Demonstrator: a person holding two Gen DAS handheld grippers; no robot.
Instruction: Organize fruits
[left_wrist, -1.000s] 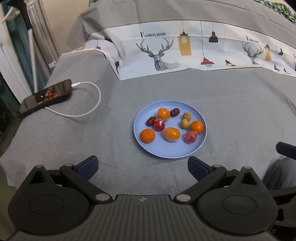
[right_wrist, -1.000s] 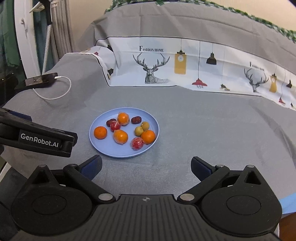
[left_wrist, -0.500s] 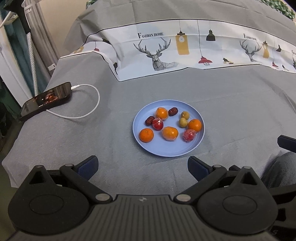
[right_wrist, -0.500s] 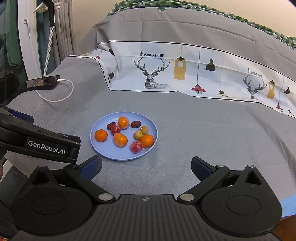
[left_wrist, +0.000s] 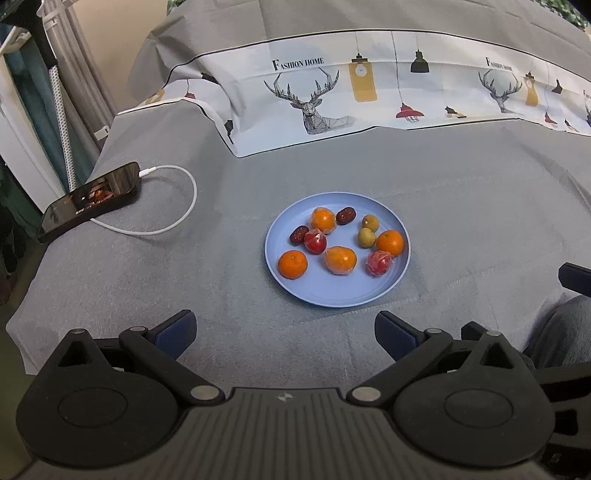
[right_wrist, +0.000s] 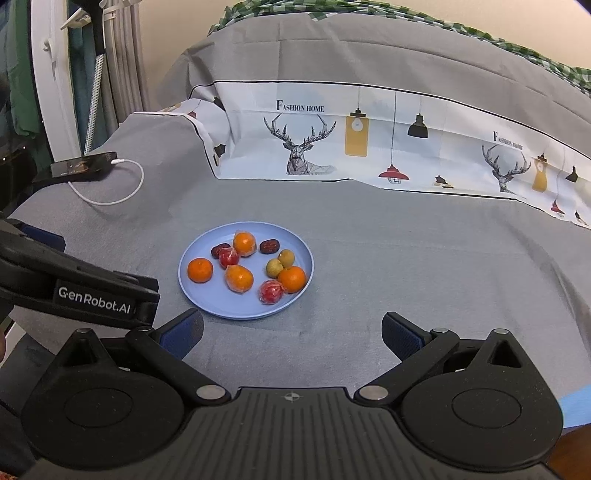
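Observation:
A light blue plate (left_wrist: 343, 291) (right_wrist: 207, 302) lies on the grey cloth and carries several small fruits: oranges (left_wrist: 292, 264) (right_wrist: 200, 270), two wrapped red fruits (left_wrist: 379, 263) (right_wrist: 271, 291), two dark red dates (left_wrist: 345, 215) (right_wrist: 269, 246) and two yellow-green fruits (left_wrist: 366, 237) (right_wrist: 274, 267). My left gripper (left_wrist: 284, 330) hangs open just short of the plate's near rim, nothing between its fingers. My right gripper (right_wrist: 291, 332) is also open and empty, to the right of the plate's near edge. The left gripper's body (right_wrist: 74, 284) shows at the left of the right wrist view.
A black phone (left_wrist: 90, 201) (right_wrist: 85, 166) on a white cable (left_wrist: 173, 218) lies at the far left of the cloth. A printed pillow (left_wrist: 369, 85) (right_wrist: 369, 136) lines the back. The cloth's front left edge (left_wrist: 22, 332) drops off. A grey sleeve (left_wrist: 561, 332) shows at right.
Both grippers have drawn back and risen slightly, so the plate looks a little smaller and higher in the right wrist view. The fruits have not moved.

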